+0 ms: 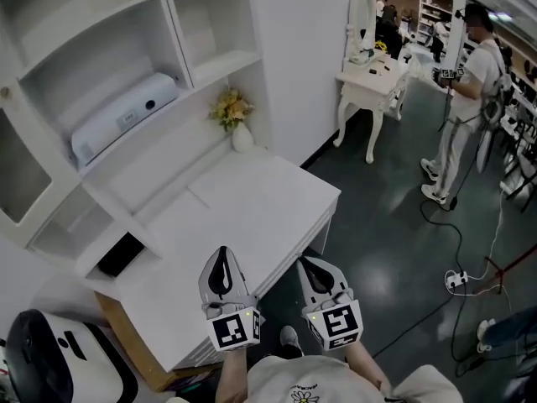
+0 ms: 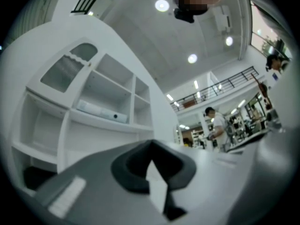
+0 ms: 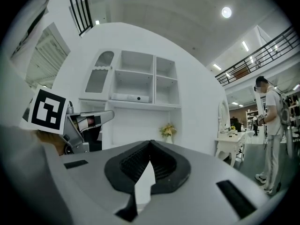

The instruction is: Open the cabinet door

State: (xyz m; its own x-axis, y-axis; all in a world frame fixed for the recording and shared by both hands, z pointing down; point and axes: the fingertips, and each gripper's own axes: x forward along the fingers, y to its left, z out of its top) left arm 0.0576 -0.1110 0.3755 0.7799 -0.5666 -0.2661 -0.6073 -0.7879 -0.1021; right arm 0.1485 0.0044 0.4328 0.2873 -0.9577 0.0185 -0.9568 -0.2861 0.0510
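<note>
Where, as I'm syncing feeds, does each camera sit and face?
Head view: on the head, looking steeply down at desk and shelves; left claw, right claw, shirt show.
Left gripper view: on left claw, tilted up at shelves, ceiling; shut jaws show.
Right gripper view: on right claw, level toward shelves; shut jaws, left claw show.
Shared: shelves in all three.

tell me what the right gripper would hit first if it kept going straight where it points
Probably the white back panel of the desk hutch, beyond the desktop. The right gripper aims just left of the flower vase, which it might clip instead; depth is unclear.
</note>
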